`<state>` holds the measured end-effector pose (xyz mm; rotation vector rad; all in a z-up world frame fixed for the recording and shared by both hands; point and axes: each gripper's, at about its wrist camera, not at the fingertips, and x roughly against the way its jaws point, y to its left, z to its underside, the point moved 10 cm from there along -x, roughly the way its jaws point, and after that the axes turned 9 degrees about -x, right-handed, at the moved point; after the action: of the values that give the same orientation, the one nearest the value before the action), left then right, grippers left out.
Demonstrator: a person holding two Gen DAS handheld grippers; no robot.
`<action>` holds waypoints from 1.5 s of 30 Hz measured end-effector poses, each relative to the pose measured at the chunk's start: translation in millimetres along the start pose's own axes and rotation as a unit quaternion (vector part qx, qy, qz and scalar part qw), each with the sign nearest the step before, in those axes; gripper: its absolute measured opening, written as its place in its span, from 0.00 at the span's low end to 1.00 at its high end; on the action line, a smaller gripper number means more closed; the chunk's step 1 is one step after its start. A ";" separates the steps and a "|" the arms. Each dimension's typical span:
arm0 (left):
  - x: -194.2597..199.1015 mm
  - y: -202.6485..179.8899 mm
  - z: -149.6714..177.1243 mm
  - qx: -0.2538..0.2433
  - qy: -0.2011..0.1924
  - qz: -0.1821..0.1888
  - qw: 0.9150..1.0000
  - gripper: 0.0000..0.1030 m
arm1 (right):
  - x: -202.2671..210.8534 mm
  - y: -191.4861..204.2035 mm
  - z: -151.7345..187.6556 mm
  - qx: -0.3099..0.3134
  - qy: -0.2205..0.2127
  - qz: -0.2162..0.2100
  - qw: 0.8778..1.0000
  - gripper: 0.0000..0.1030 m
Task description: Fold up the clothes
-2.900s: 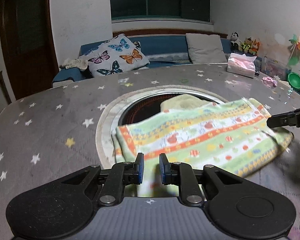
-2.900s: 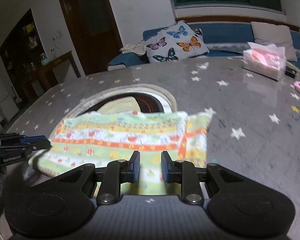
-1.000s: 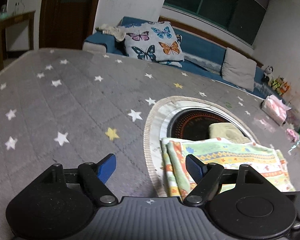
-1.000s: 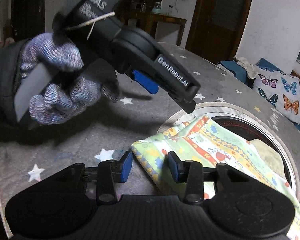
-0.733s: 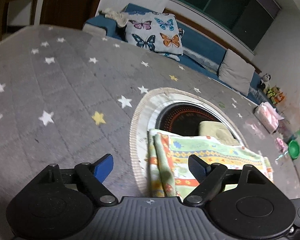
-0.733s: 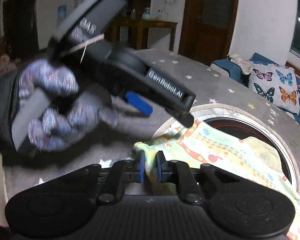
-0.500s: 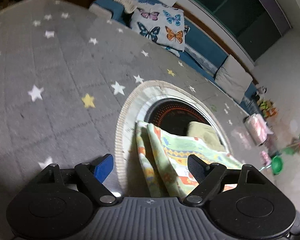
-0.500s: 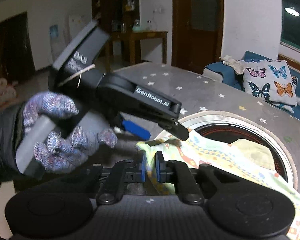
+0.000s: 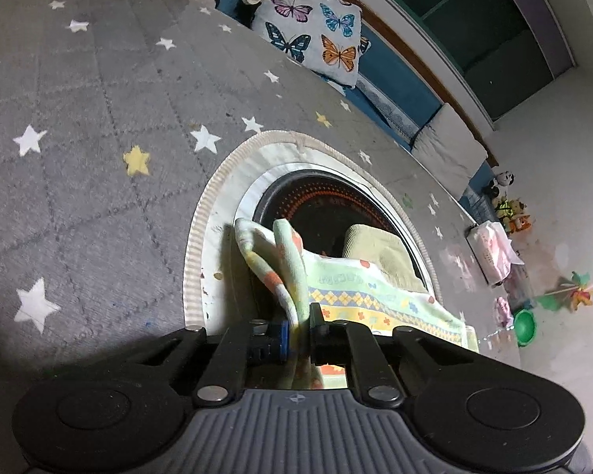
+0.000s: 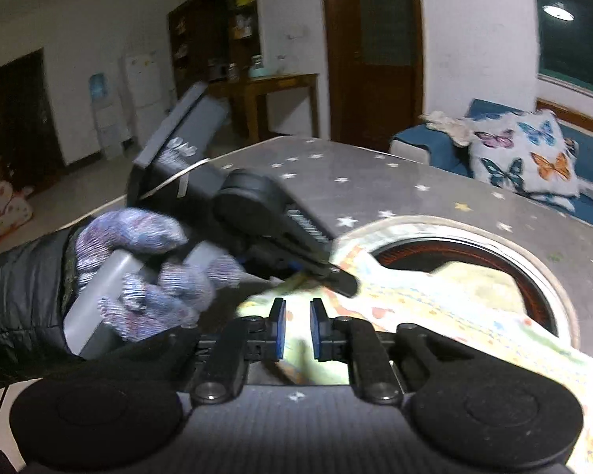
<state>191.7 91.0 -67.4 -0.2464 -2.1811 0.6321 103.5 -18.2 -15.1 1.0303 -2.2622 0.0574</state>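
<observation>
Left gripper [image 9: 298, 331], wide open before, now clamps cloth [image 9: 359, 292] edge; edge lifts off table; right gripper [image 10: 297, 330] parts slightly.

Green-yellow patterned cloth [image 9: 348, 288], grey star-print table cover [image 9: 79, 91], butterfly cushion [image 9: 312, 35].

Green patterned cloth [image 9: 359, 292], folded, its near corner lifted and bunched, the rest draped over the round opening

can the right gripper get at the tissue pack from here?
Probably not directly: the right gripper is shut on the patterned cloth, and the tissue pack sits far across the table, outside the right wrist view.
</observation>
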 end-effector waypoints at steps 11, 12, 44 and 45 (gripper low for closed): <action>1.3 -3.2 0.3 -0.025 -0.007 -0.021 0.999 0.10 | 35.4 -161.8 22.7 -0.130 -0.006 0.183 0.974 0.18; 1.2 -3.7 0.2 -0.028 -0.007 -0.023 0.999 0.10 | 38.6 -177.0 27.2 -0.139 -0.006 0.203 0.969 0.19; 14.4 -64.1 -24.1 -0.149 -0.045 -0.035 0.987 0.08 | 76.6 -221.3 27.0 -0.210 -0.077 0.226 0.948 0.08; 14.2 -74.1 -25.4 -0.157 -0.048 -0.029 0.986 0.08 | 87.6 -223.8 24.8 -0.209 -0.084 0.233 0.946 0.08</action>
<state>205.1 42.1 -6.0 -0.3214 -2.3679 0.2700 202.1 -238.2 -32.8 0.2774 -2.4789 -0.3119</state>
